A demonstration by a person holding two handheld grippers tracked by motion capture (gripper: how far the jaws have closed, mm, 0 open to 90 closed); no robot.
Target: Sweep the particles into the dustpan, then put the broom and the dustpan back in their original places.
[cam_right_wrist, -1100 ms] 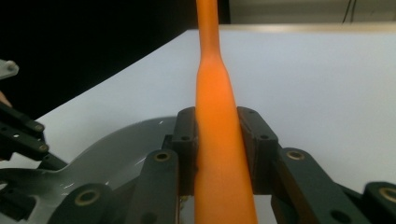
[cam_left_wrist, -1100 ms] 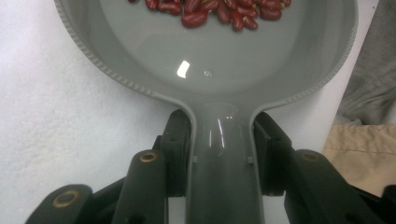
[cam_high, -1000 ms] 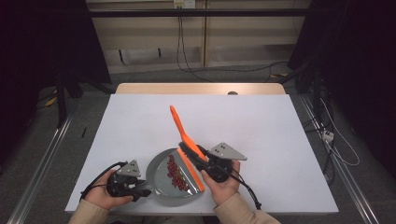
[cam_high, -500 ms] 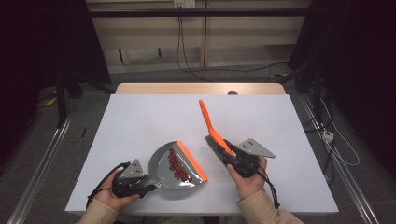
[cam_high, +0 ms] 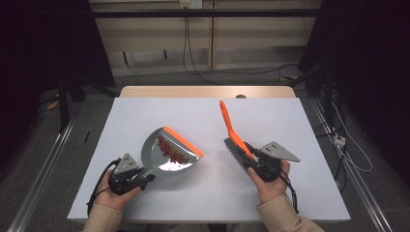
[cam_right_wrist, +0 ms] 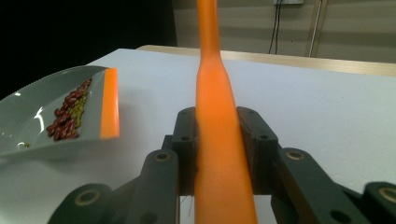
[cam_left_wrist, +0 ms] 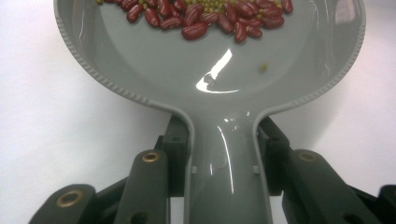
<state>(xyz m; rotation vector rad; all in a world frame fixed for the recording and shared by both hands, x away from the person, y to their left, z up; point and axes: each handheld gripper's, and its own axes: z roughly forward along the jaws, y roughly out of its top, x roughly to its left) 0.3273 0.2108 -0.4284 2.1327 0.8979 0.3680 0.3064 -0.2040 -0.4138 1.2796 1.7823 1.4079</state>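
The left gripper [cam_high: 145, 178], at lower left of the high view, clamps the handle of the grey dustpan [cam_high: 167, 153], which holds red beans [cam_high: 170, 149]. At lower right, the right gripper [cam_high: 252, 155] grips the orange hand brush [cam_high: 231, 131], its handle angled toward the frame's top.

A grey dustpan [cam_high: 164, 154] is edged with an orange lip [cam_high: 183, 141]. Dark red beans [cam_left_wrist: 205, 18] are mixed with small green ones [cam_left_wrist: 212, 4] in the pan. An orange brush handle [cam_high: 227, 121] is topped by dark bristles [cam_high: 235, 151]. The table [cam_high: 145, 111] is covered in white. Black jaws are noted on both grippers.
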